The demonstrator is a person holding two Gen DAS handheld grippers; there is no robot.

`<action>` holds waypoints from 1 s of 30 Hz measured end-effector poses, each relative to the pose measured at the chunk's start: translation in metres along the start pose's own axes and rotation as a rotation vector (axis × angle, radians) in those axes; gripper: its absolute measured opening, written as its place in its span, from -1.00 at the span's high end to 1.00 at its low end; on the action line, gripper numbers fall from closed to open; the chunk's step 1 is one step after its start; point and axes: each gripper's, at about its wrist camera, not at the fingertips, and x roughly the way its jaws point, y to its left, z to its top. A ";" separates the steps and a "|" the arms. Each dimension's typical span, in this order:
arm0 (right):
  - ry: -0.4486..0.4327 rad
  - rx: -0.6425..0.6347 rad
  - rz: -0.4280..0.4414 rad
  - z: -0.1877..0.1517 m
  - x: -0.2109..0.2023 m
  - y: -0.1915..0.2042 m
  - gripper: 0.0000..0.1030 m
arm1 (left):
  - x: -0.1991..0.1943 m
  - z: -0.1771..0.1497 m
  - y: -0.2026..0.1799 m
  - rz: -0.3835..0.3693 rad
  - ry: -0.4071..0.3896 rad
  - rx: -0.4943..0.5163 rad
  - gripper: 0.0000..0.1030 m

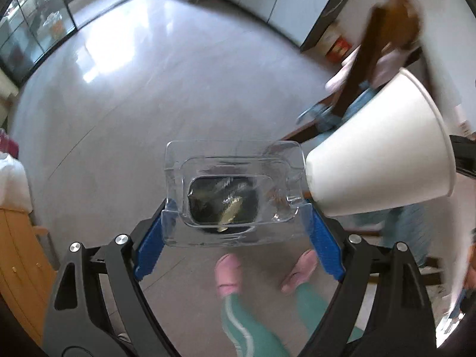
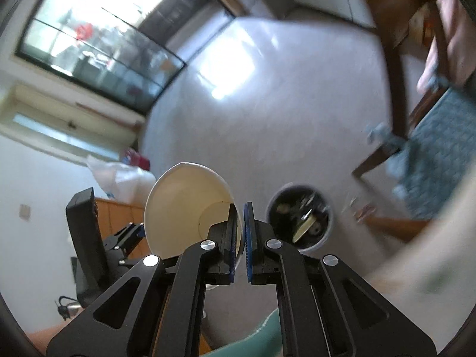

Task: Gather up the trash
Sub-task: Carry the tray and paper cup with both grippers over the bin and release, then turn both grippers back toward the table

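My left gripper (image 1: 236, 226) is shut on a clear plastic food container (image 1: 233, 189) and holds it in the air over the floor, its blue pads on both sides. Through its bottom the dark trash bin (image 1: 223, 205) shows below. My right gripper (image 2: 241, 232) is shut on the rim of a white paper cup (image 2: 184, 208), tilted on its side; the cup also shows in the left wrist view (image 1: 383, 154), just right of the container. In the right wrist view a round white trash bin (image 2: 300, 217) with dark rubbish inside stands on the floor beyond the fingertips.
Glossy grey tile floor (image 1: 148, 89). A wooden table with dark legs (image 1: 363, 65) stands at the right, over a blue patterned mat (image 2: 440, 148). The person's pink slippers (image 1: 227, 270) are below. An orange wooden cabinet (image 1: 17, 261) is at the left, white bags (image 2: 125, 178) beside it.
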 end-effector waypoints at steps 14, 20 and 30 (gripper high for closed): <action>0.205 0.131 -0.240 -0.030 0.244 -0.115 0.81 | 0.270 -0.014 0.050 0.007 0.237 0.073 -0.67; 0.199 0.135 -0.243 -0.025 0.239 -0.124 0.32 | 0.290 -0.023 0.054 0.070 0.295 0.054 -0.66; 0.046 0.068 -0.114 0.006 0.114 -0.043 0.18 | 0.143 -0.008 0.054 -0.035 0.139 -0.039 -0.67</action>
